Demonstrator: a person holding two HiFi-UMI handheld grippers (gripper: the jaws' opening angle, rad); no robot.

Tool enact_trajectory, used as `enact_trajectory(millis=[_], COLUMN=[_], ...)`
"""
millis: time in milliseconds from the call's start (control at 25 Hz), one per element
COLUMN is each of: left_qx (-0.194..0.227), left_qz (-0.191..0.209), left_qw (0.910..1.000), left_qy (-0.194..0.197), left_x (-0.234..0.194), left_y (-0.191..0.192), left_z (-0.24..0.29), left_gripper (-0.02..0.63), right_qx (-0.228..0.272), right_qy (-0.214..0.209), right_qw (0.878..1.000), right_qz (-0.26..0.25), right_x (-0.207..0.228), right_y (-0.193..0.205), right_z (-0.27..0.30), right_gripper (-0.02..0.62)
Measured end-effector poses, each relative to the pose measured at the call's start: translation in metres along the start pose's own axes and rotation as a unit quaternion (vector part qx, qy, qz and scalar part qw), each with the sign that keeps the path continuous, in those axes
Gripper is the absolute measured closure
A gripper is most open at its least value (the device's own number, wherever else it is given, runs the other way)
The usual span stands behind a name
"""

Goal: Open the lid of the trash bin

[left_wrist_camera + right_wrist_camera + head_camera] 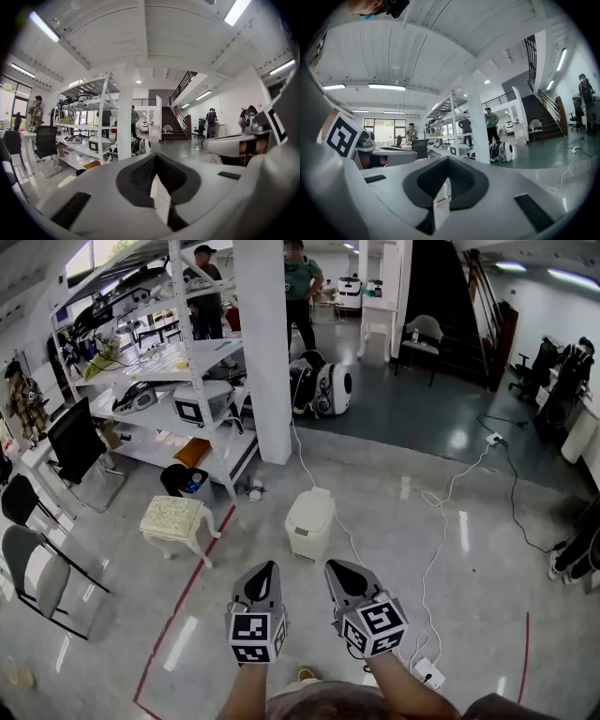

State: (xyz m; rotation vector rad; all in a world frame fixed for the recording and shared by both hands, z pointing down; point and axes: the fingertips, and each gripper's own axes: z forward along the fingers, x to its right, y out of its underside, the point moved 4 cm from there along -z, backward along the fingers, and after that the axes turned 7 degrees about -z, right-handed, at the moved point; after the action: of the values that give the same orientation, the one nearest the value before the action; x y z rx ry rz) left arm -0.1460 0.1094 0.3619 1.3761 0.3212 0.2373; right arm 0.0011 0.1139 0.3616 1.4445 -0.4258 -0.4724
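A small white trash bin stands on the floor ahead of me, a little in front of the white pillar, with its lid down. My left gripper and right gripper hang side by side in the air, short of the bin and apart from it. Both point toward it. In the left gripper view the left gripper has its dark pads together with nothing between them. The right gripper looks the same in the right gripper view. The bin is hidden behind the jaws in both gripper views.
A white pillar and a metal shelving unit stand behind the bin. Left of it are a cushioned stool and chairs. Cables and a power strip lie right. Two people stand far back.
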Motion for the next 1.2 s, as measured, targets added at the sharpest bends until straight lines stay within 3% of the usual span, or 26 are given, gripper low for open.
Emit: enact_trajectory(millis=[480, 1200], left_qx=[-0.003, -0.012], left_qz=[-0.005, -0.001], left_qw=[0.9998, 0.9998], left_qy=[0.019, 0.014], left_x=[-0.027, -0.056], left_y=[-0.003, -0.009], left_z=[0.044, 0.125], left_gripper=[0.618, 0.618], right_qx=[-0.009, -0.008], right_qy=[0.025, 0.025], right_qw=[1.0, 1.0], right_qz=[-0.001, 0.015], right_x=[0.024, 0.075], right_y=[0.002, 0.005], right_z=[0.043, 0.115], right_gripper=[0.563, 0.563])
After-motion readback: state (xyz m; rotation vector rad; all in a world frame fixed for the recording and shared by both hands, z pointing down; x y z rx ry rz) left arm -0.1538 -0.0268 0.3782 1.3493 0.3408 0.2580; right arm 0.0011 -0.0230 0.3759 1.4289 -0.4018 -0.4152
